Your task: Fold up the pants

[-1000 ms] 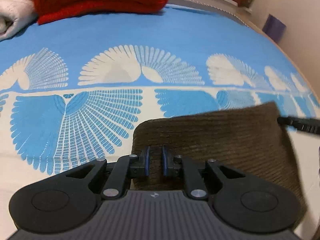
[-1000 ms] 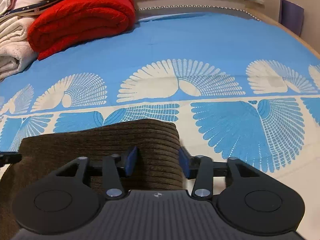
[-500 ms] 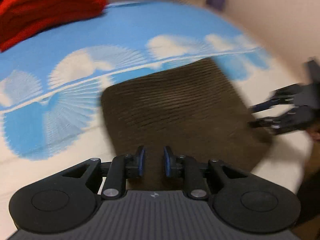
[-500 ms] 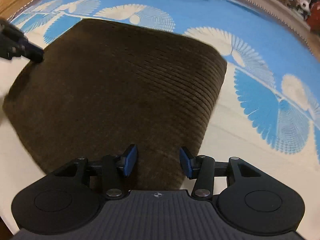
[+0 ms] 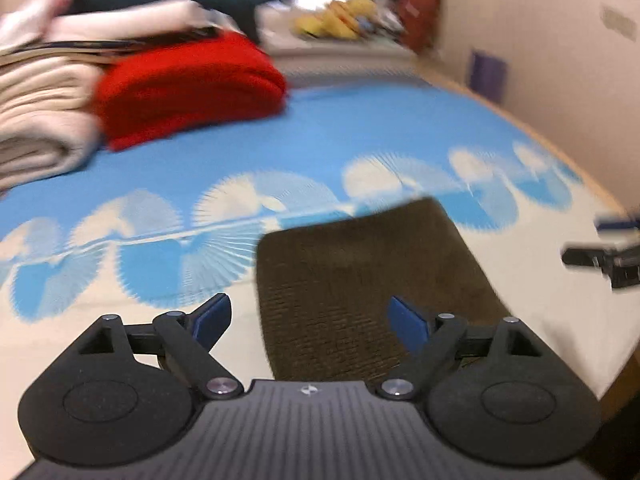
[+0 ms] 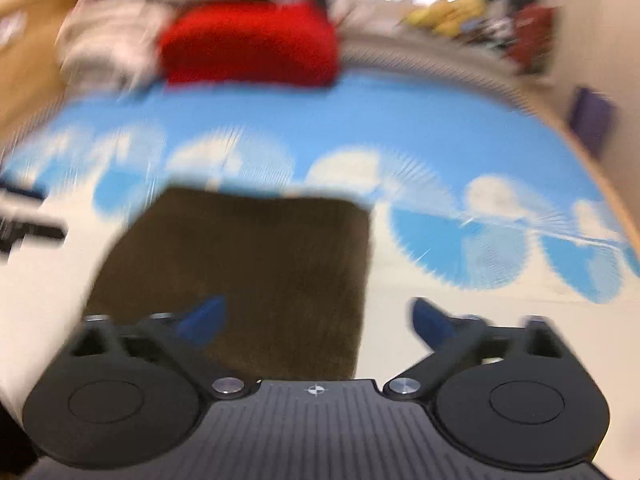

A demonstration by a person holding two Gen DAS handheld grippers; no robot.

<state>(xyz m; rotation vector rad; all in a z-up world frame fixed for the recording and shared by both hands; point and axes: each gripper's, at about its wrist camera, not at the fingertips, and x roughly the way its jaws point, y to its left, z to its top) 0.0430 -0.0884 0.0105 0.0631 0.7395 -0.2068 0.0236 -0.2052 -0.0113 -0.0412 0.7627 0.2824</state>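
The brown corduroy pants lie folded into a flat, roughly square pack on the blue and white bedspread. My left gripper is open and empty, raised above the pack's near left edge. My right gripper is open and empty above the pack's near right edge; the pants also show in the right wrist view. The right gripper appears at the right edge of the left wrist view. The left gripper appears at the left edge of the right wrist view. Both views are blurred.
A folded red blanket and a stack of cream blankets lie at the back of the bed. Soft toys sit on a ledge behind. A wall runs along the bed's right side.
Both grippers have opened wide and let go of the pants. They have pulled back and tilted up, so the far end of the bed is back in view. The pants stay folded on the bed.
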